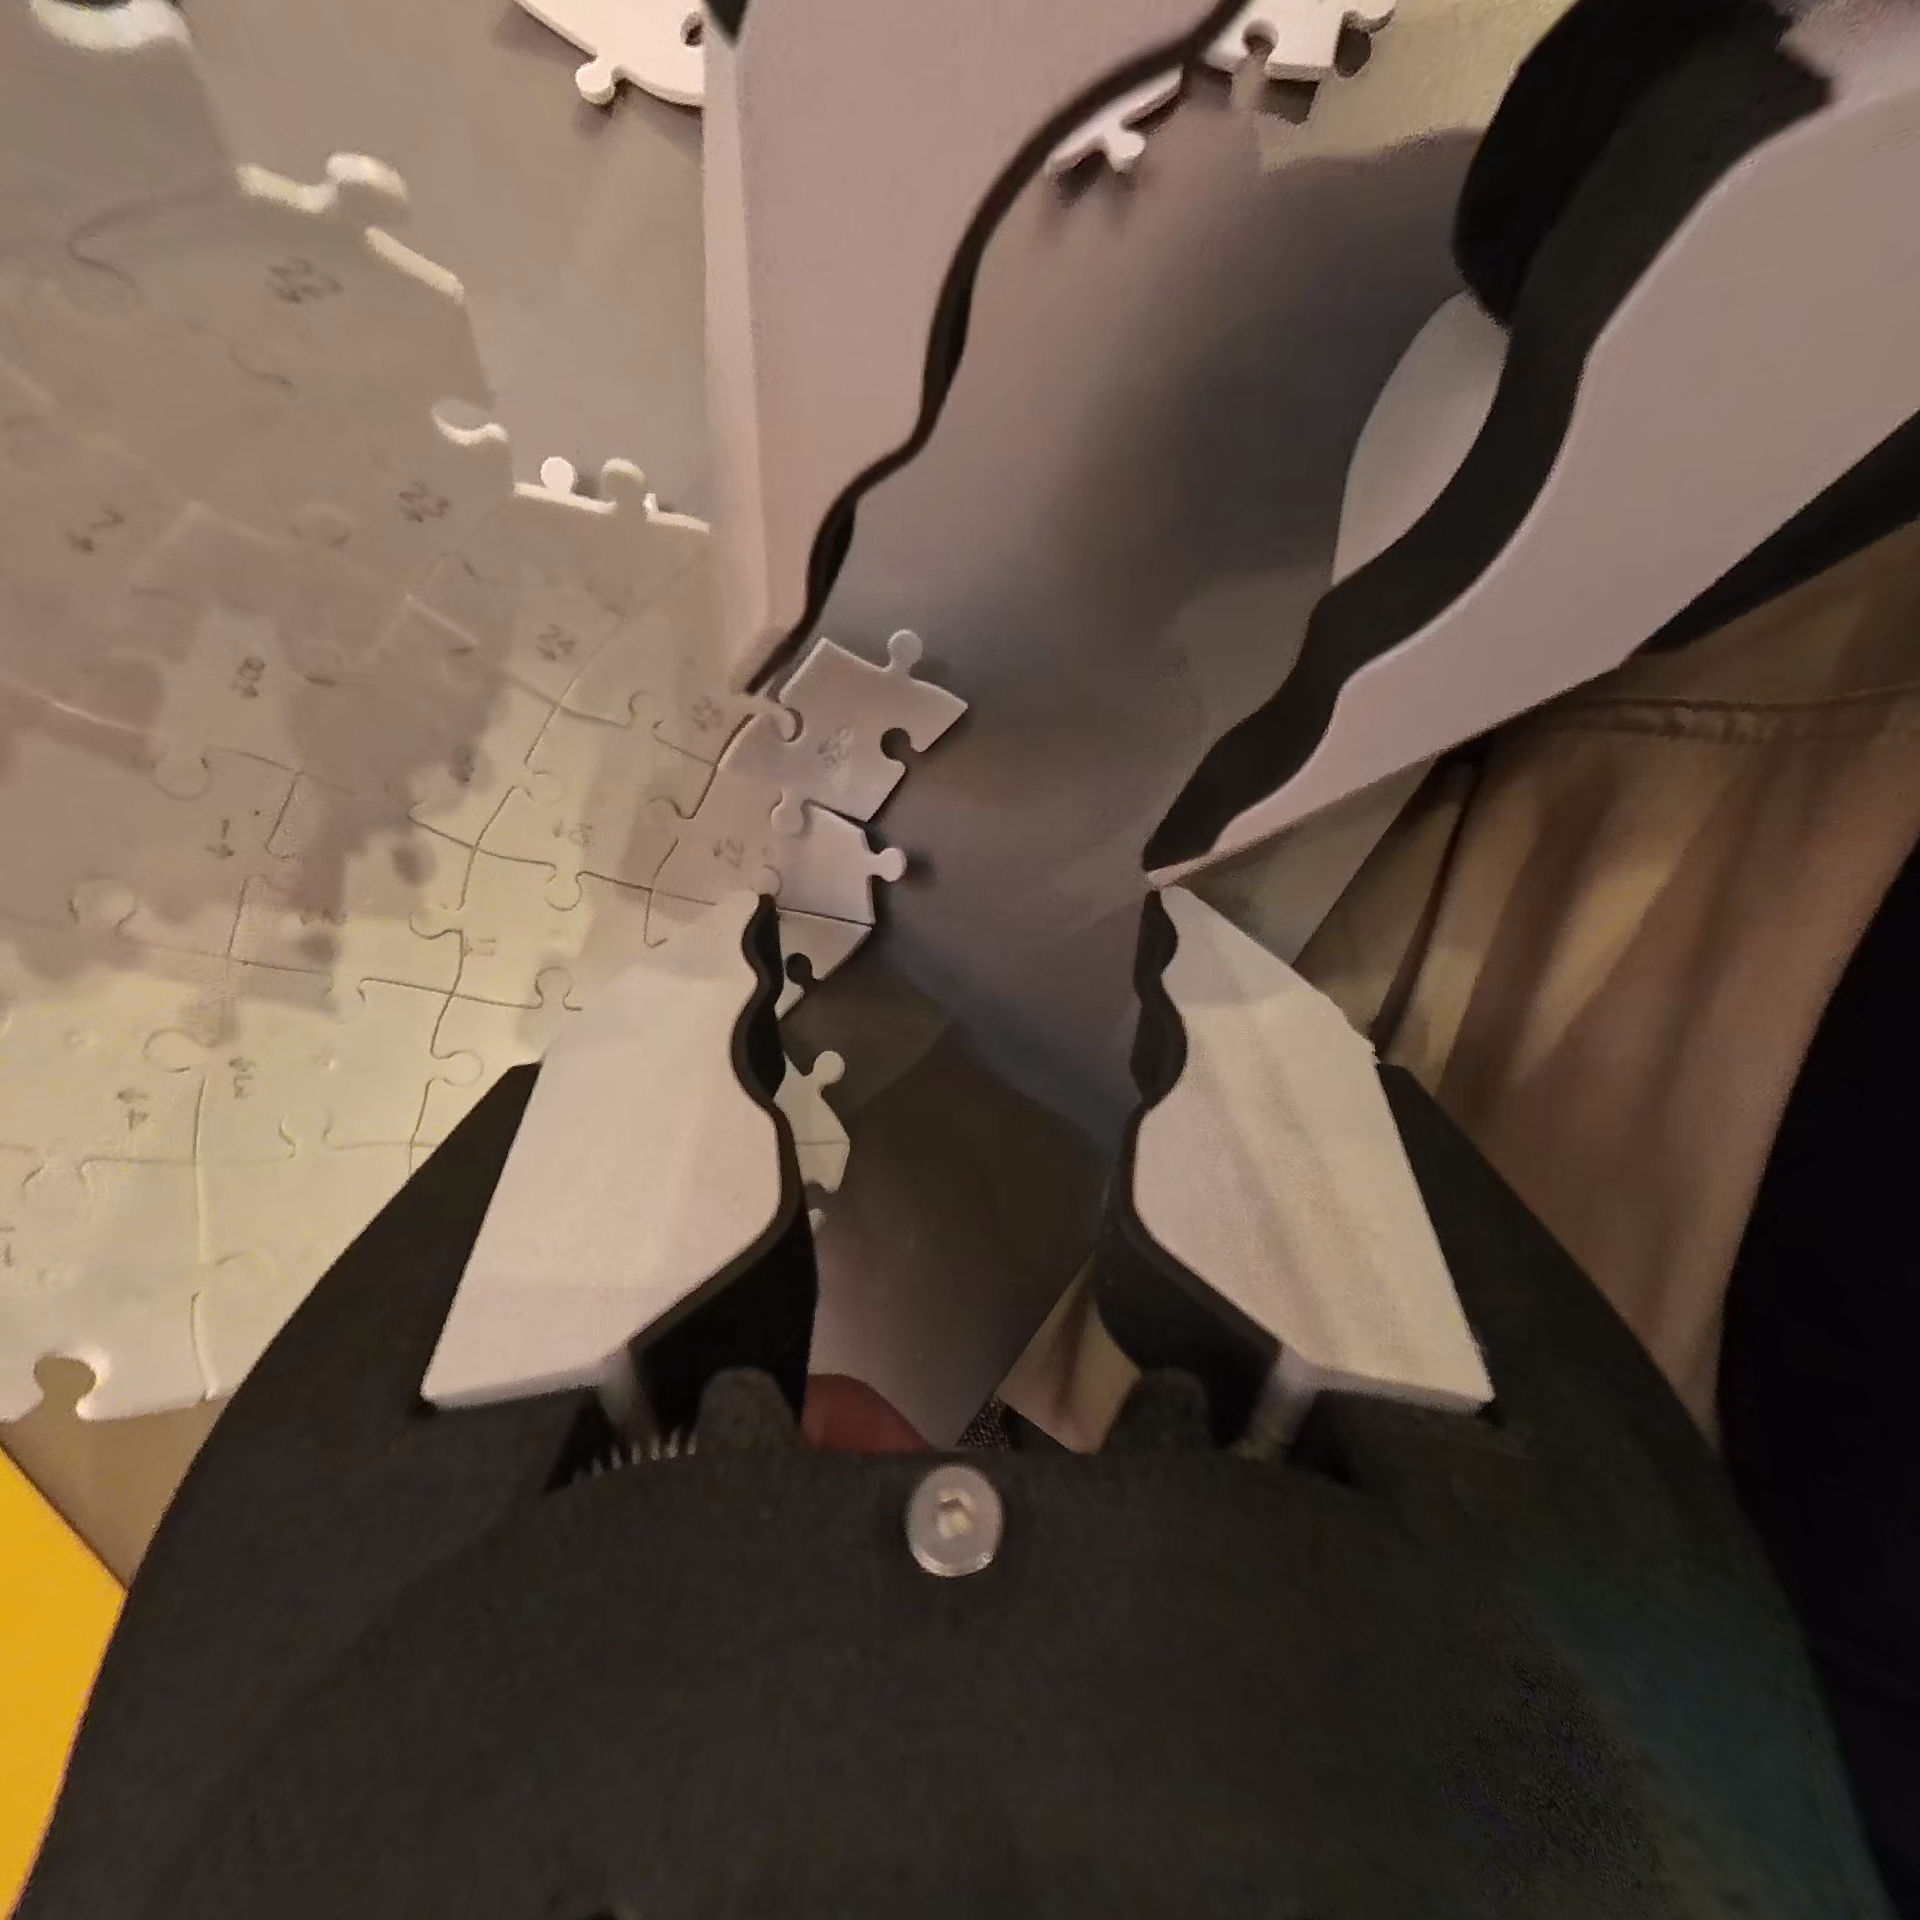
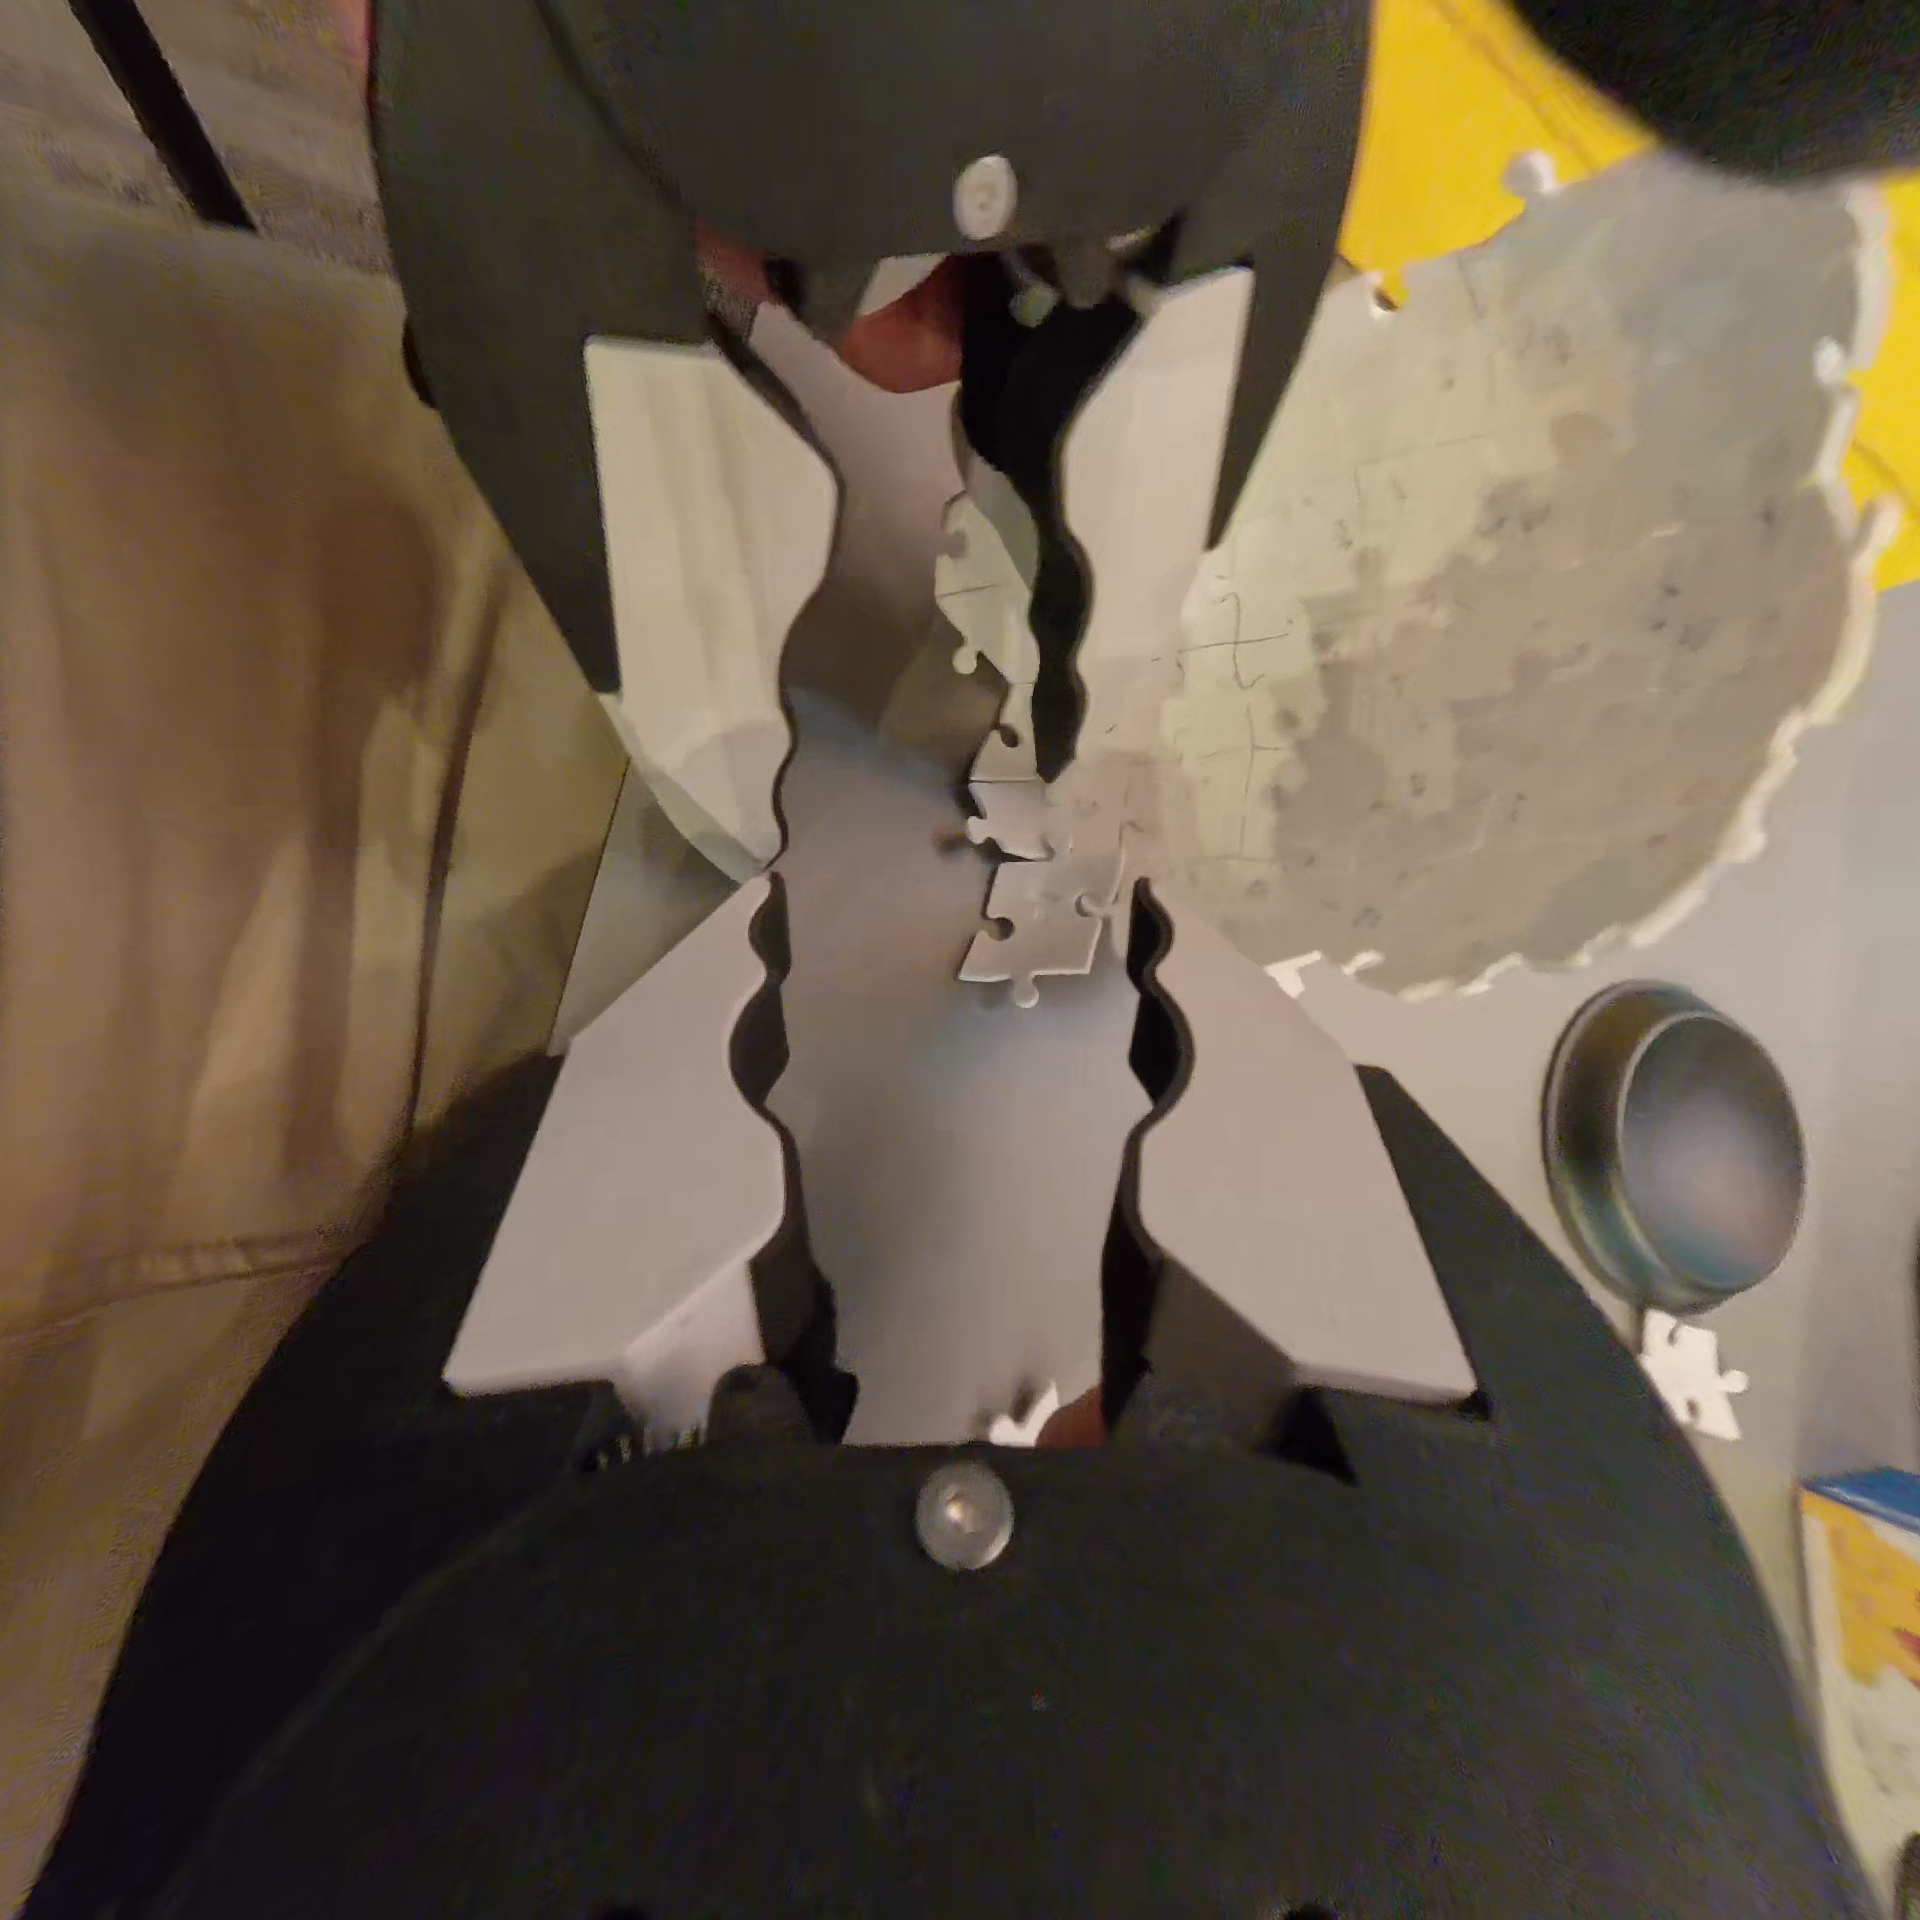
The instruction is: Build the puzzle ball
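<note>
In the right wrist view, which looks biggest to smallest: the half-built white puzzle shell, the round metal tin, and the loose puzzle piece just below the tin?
1. Puzzle shell, by far the largest.
2. Round metal tin.
3. Loose puzzle piece, the smallest.
The shell seems raised nearer the camera, which exaggerates its lead, but the order looks safe.

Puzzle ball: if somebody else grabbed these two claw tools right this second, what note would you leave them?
Left gripper: jaws open, holding nothing.
Right gripper: jaws open, holding nothing.
The two meet tip to tip above the grey table.
Puzzle ball: a part-built curved shell beside both grippers, its edge jagged and unfinished. The end piece of a short strip juts from its rim between the jaws and looks barely seated.
Loose pieces lie on the table near a round metal tin.
Left to do: press the jutting piece home, then add the loose ones and close the ball.
</note>
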